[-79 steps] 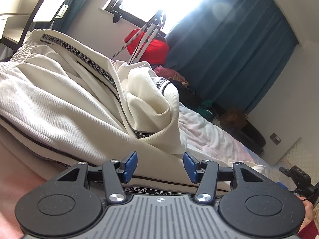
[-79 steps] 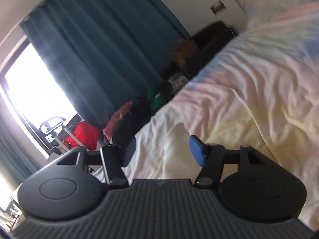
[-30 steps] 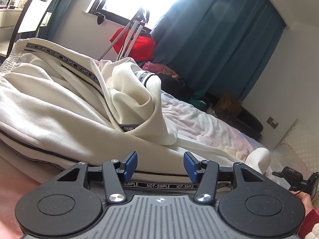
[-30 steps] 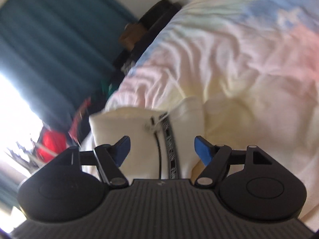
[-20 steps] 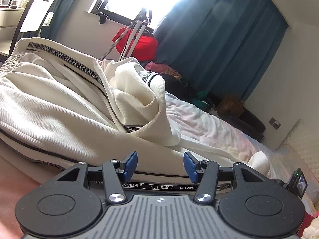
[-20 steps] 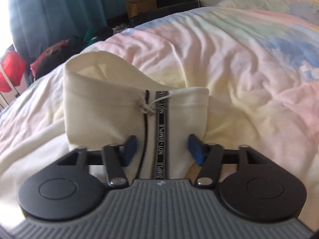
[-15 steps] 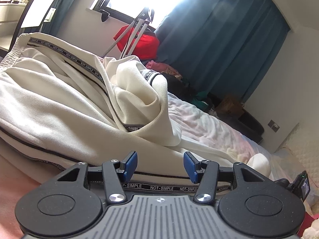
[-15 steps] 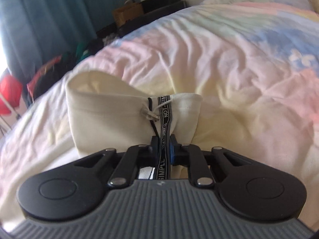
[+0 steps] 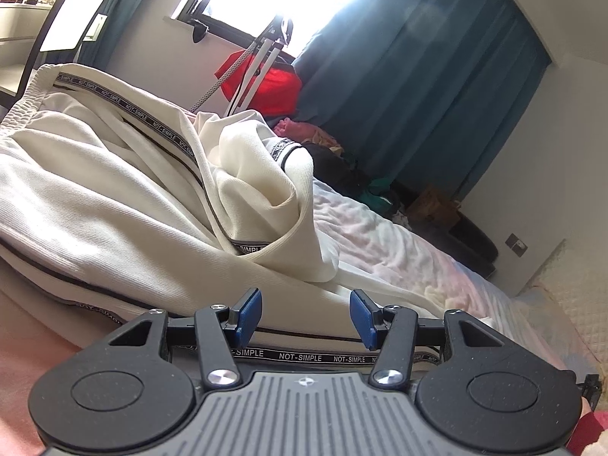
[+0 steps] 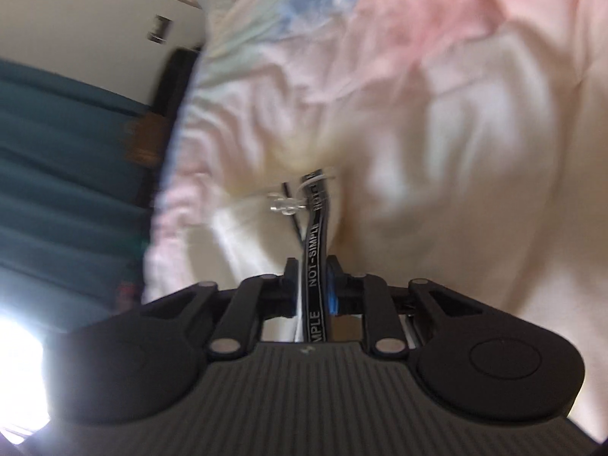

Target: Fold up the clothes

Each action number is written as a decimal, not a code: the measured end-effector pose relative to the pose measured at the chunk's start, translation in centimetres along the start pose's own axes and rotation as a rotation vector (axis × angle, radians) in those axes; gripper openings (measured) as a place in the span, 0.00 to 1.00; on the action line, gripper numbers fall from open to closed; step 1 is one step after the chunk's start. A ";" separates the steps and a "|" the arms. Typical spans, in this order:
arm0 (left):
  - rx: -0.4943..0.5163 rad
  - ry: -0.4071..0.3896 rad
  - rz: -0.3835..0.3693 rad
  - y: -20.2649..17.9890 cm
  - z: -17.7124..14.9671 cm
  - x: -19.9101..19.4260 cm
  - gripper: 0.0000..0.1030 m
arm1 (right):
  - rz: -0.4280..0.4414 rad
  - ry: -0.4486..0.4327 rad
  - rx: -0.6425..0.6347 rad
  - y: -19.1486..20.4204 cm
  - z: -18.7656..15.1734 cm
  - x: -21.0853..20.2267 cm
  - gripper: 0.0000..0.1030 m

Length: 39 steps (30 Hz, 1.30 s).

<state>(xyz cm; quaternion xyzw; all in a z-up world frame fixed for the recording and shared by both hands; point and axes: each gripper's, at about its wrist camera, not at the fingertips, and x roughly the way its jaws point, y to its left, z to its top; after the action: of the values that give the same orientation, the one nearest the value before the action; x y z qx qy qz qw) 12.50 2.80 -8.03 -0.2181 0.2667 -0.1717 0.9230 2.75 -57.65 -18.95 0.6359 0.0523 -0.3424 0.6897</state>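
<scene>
Between the jaws of our right gripper [image 10: 312,281], which had just eased slightly, we pinched the trousers [image 9: 114,205] by a hem, while our left gripper [image 9: 302,317] stood open just behind the heap, so folding had barely begun.

A bed with a rumpled pastel pink, yellow and blue sheet [image 9: 383,235] carries everything. Directly on it, from nine o'clock to the centre of the left wrist view, lies a heap of cream ribbed trousers with black lettered side tape [image 9: 125,205], crumpled.
</scene>
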 end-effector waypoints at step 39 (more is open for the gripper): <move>-0.976 -0.124 0.241 20.7 4.5 -5.3 0.24 | -0.082 -0.109 -0.314 2.1 1.3 2.9 0.13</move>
<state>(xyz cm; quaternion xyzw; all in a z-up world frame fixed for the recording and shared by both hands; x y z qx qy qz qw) 14.98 24.01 -12.57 -0.6017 0.2837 0.0941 0.7407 5.59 -60.08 -18.42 0.4983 0.0936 -0.3918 0.7677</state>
